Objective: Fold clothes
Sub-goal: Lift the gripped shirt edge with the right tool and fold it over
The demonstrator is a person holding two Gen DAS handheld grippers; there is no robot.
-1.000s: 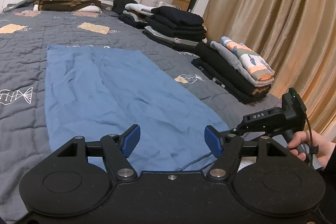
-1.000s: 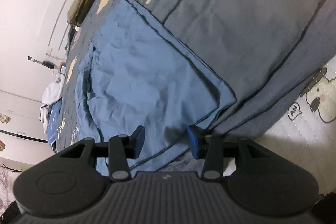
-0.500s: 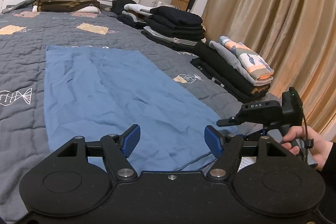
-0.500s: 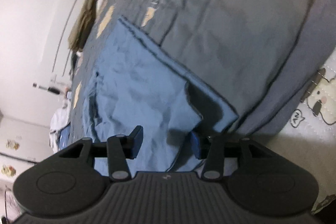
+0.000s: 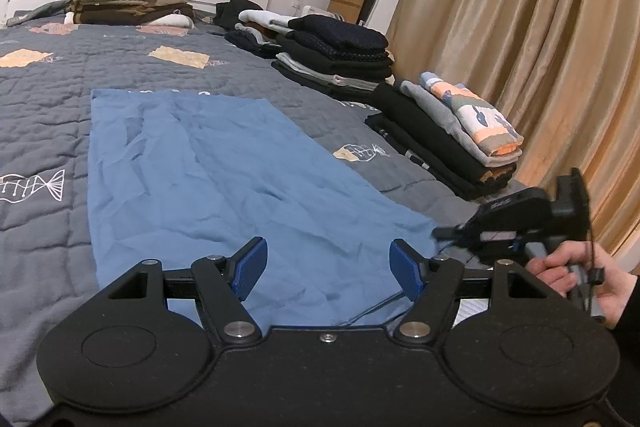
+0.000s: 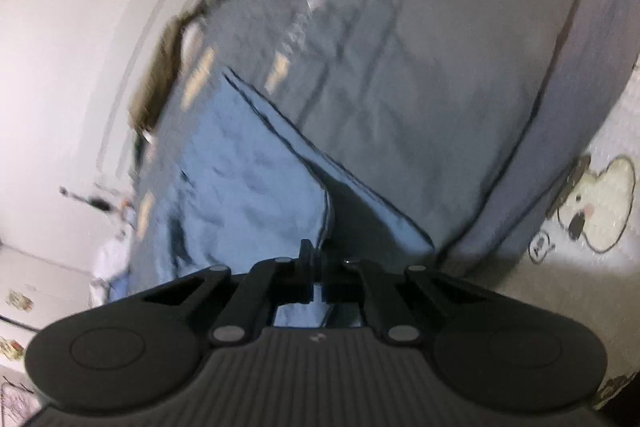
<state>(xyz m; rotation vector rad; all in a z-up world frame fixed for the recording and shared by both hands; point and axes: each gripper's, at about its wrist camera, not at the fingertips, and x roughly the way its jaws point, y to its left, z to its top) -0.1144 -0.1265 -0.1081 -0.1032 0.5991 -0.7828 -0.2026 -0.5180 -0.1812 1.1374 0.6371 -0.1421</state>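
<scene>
Gray quilted bed [image 5: 48, 115], centre frame: blue garment [image 5: 224, 163] lies flat. Right gripper [image 6: 316, 259] pinches its lower-right corner; left gripper [image 5: 326, 267] gapes empty. Thin single-corner hold risks slipping and skewing the fold.

Garment [image 5: 224, 179] lies on the bed [image 5: 48, 99], folded stacks [image 5: 448, 131] to its right.

Nothing legible here. There's a small pale marking on top of the right gripper [image 5: 448, 231], too blurred to make out, and letters beside the bear on the floor mat [image 6: 540, 247], smeared beyond reading.
</scene>
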